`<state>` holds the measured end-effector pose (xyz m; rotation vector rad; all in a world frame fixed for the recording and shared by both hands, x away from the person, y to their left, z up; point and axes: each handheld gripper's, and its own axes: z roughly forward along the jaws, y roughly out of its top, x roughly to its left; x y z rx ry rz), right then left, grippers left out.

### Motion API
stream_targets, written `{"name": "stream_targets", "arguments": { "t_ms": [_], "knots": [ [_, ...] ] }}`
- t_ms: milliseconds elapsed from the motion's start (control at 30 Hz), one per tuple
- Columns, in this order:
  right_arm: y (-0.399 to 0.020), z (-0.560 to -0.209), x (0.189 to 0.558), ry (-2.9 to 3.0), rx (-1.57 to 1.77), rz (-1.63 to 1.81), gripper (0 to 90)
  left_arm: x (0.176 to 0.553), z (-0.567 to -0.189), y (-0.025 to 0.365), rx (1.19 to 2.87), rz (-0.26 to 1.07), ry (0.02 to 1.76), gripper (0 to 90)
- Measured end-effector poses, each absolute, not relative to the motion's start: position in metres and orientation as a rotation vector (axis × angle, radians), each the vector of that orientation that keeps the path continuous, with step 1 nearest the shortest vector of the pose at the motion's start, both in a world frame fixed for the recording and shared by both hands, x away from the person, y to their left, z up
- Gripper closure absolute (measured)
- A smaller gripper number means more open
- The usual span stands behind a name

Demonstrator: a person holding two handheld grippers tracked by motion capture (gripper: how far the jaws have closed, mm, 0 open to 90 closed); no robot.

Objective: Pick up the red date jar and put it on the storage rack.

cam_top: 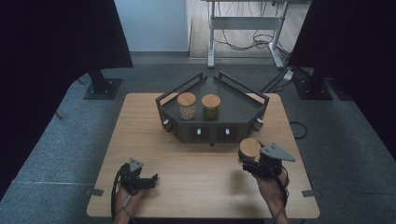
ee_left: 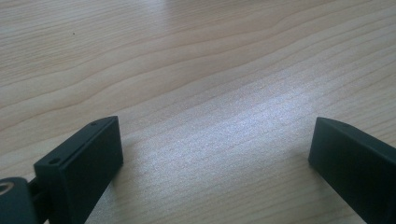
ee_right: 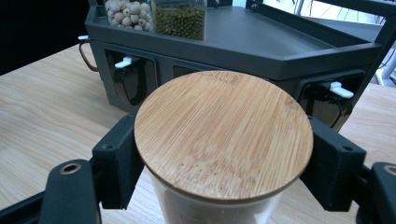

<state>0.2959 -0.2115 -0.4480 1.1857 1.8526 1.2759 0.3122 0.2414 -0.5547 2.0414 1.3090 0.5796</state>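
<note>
Gripping a bamboo-lidded jar [ee_right: 223, 140], right gripper [ee_right: 224, 163] jaws clamped, contents hidden, left gripper [ee_left: 215, 158] jaws wide, empty.

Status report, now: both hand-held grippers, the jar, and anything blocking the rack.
Right hand-held gripper shut on bamboo-lidded jar, just short of the rack. Left hand-held gripper open, nothing between jaws, over bare table. Two jars fill rack's left; right side free.
</note>
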Motion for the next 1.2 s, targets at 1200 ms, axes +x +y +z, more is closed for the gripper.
{"name": "stream_targets", "arguments": {
  "t_ms": [1200],
  "knots": [
    [-0.211,-0.431,0.313,1.851,1.202,1.290,23.6,0.313,-0.555,0.241,2.044,0.579,1.306,2.9]
  ]
}}
